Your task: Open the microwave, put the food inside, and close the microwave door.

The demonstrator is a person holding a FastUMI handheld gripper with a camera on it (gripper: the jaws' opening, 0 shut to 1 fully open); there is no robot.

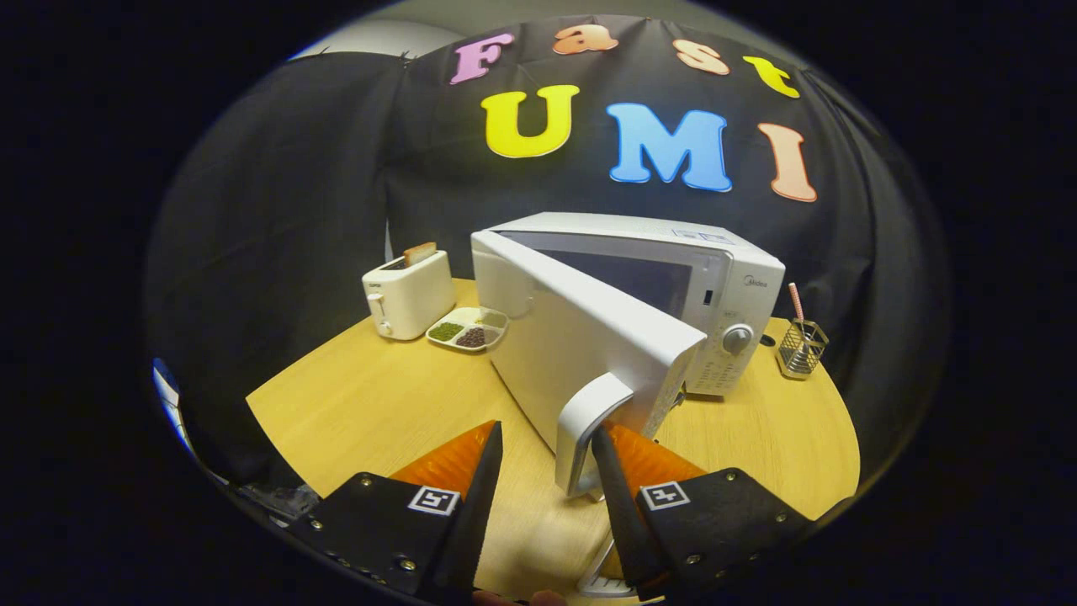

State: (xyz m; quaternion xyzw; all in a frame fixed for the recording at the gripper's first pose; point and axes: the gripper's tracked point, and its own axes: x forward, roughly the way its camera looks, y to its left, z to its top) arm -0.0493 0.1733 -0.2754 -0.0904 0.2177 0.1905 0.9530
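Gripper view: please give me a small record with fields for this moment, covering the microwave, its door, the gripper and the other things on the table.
microwave: white, on the wooden table
door: swung partly open toward the camera
handle: between the jaws, close to the right one
gripper: jaws apart, not pressing the handle from both sides
toaster: left of microwave, a slice of bread sticking up
divided plate: between toaster and microwave, holds beans
wire holder: right of microwave, holds a straw

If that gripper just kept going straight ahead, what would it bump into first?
Most likely the door handle, which stands between the open gripper's fingers, close by the right one. Behind it is the swung-out microwave door. Depth is hard to judge.
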